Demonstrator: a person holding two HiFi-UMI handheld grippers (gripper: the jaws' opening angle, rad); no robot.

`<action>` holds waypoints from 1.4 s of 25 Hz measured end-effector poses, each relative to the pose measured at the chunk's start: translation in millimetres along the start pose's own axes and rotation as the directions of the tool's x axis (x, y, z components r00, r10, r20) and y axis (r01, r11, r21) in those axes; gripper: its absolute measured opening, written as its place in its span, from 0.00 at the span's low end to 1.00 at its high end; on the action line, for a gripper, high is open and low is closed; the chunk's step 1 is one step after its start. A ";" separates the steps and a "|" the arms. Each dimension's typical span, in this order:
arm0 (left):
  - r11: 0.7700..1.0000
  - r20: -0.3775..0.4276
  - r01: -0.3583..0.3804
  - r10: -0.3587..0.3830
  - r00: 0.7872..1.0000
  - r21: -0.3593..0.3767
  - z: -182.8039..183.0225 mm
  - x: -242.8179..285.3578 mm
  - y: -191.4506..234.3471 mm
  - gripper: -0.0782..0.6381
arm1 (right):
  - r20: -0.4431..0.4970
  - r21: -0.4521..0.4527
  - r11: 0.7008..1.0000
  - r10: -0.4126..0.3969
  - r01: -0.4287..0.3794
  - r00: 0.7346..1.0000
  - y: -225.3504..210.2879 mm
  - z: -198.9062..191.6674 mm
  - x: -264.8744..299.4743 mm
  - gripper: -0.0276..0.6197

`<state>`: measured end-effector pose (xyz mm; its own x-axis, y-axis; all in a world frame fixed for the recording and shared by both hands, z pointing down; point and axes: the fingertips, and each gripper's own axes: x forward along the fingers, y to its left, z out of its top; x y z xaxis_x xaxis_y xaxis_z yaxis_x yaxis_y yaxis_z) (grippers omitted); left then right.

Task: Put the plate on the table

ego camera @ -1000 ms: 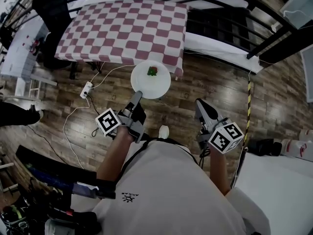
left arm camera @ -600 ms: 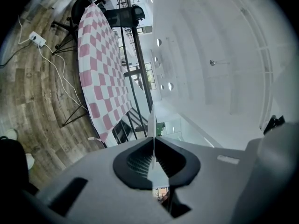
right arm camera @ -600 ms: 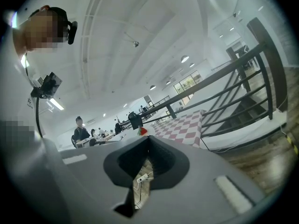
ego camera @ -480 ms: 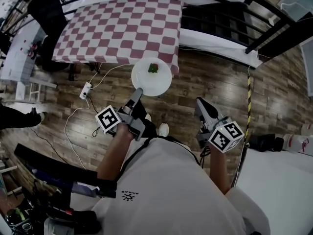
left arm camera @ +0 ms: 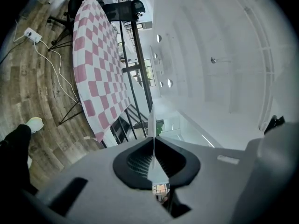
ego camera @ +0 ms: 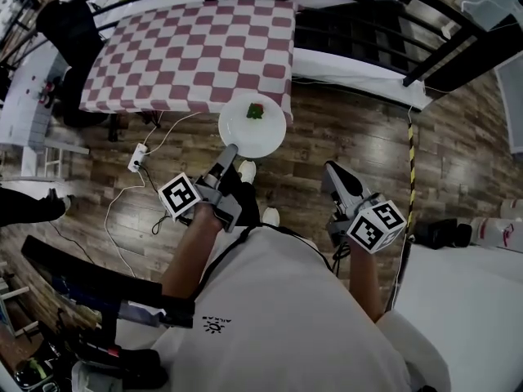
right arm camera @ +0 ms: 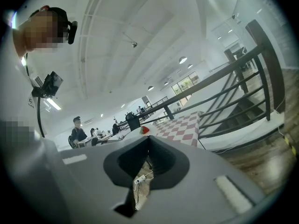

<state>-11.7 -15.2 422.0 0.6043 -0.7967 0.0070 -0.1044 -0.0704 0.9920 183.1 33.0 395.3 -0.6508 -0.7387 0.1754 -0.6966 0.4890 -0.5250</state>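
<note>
Left gripper clamped on plate rim | right gripper closed, empty | risk: 1-edge hold could tilt plate, spilling food short of table

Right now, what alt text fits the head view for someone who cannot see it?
The left tongs grip the rim of a white plate carrying a small green and red item, held at the near edge of a checkered table. The right tongs hang shut and empty above the wood floor.
</note>
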 end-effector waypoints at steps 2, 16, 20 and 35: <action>1.000 -0.006 0.007 -0.007 1.000 -0.003 0.6 2.7 1.9 0.14 | 0.000 -0.002 1.000 -0.009 0.009 1.000 -1.4 -0.2 0.3 0.06; 0.999 -0.050 -0.005 0.003 0.999 -0.034 66.3 60.3 25.1 0.14 | -0.020 0.014 0.998 -0.061 0.062 0.998 -26.2 22.8 74.2 0.06; 0.999 -0.070 -0.007 0.005 0.998 -0.032 88.7 82.9 35.6 0.14 | -0.026 0.015 0.997 -0.069 0.069 0.997 -36.6 34.1 104.6 0.06; 0.998 -0.184 0.011 -0.021 0.983 -0.056 170.7 171.7 52.4 0.13 | -0.007 0.036 0.989 -0.140 0.140 0.990 -66.5 77.5 210.8 0.06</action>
<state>-48.2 -258.2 453.7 0.7413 -0.6711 0.0090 -0.0535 -0.0457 0.9975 115.7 -191.2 402.6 -0.5490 -0.7965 0.2534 -0.7697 0.3637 -0.5246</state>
